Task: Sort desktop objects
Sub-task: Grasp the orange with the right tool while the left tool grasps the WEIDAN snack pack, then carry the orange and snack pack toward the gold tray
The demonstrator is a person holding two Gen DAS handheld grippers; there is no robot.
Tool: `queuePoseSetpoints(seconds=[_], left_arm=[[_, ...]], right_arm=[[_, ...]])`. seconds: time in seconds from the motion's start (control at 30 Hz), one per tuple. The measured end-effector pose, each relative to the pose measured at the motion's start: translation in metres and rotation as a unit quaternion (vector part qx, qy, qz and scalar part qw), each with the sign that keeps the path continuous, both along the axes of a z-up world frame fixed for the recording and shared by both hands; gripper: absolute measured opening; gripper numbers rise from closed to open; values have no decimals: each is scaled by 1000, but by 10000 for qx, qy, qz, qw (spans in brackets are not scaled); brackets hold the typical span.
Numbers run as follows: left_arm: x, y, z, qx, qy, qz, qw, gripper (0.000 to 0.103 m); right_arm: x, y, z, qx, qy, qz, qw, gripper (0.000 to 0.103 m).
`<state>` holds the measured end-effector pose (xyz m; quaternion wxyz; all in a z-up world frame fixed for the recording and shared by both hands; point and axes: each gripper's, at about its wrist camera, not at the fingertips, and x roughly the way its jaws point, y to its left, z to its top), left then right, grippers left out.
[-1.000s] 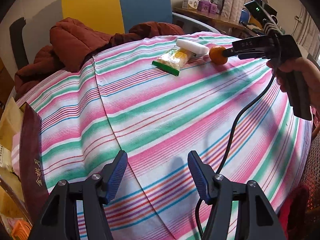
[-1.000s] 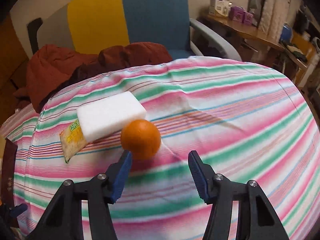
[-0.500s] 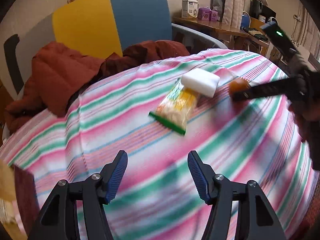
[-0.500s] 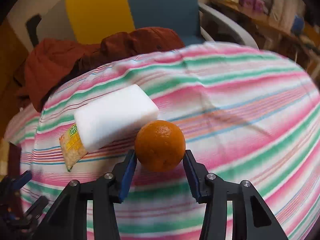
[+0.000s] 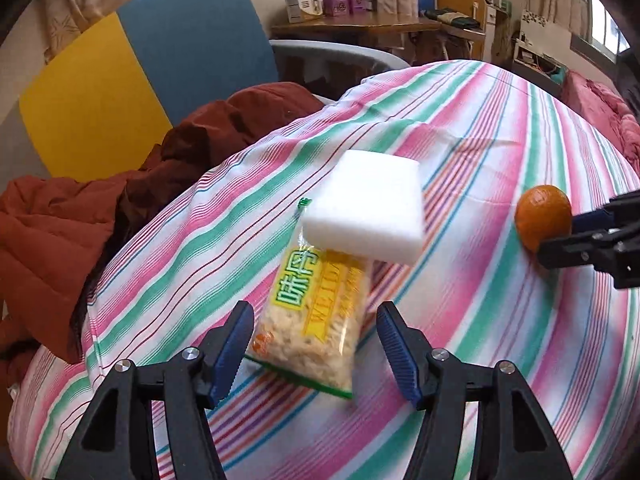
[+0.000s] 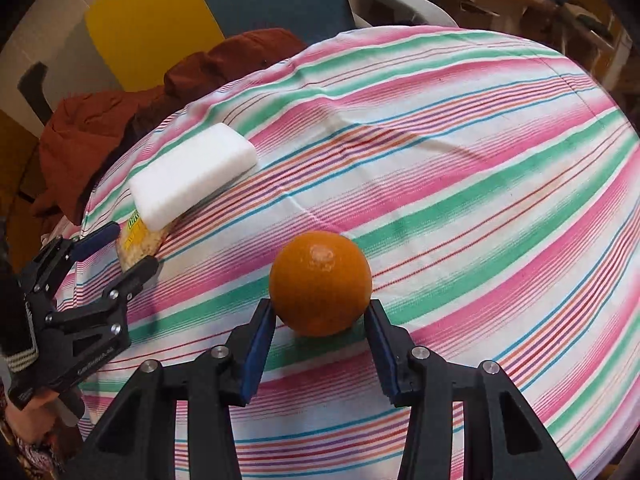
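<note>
An orange sits on the striped cloth between the blue pads of my right gripper, which is shut on it. It also shows in the left wrist view, with the right gripper behind it. A snack packet lies on the cloth with a white sponge block resting on its far end. My left gripper is open, its fingers on either side of the packet's near end. In the right wrist view the sponge, the packet and the left gripper show at left.
The table wears a pink, green and white striped cloth. A rust-red jacket lies at the table's far left edge, in front of a blue and yellow chair. A wooden desk with boxes stands behind.
My left gripper has moved forward to the snack packet and now straddles it. My right gripper has closed on the orange.
</note>
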<state>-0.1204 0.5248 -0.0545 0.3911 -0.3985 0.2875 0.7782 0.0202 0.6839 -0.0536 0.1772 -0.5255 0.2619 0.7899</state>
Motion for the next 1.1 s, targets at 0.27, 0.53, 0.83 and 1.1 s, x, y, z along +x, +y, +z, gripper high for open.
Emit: queuePoseSetpoints(seconds=[0.27,0.53,0.83,1.1], left_arm=[[-5,-25,-11,896,-292,526,9942,50],[28,-59,-11,984,-209,716,9923,49],[71,-100,-8,1023,-194,762,9916,49],[94,-148,-6,1427,-427,954,9842,49]], right_arm=[[-5,-4,-5,12,-88,98,9999,43],[-7,-8,-4,109,-96,147,9998,42],[2,-41,-2,78,-102,450,9989,21],[32,-47,23,593,187,91,9980,52]])
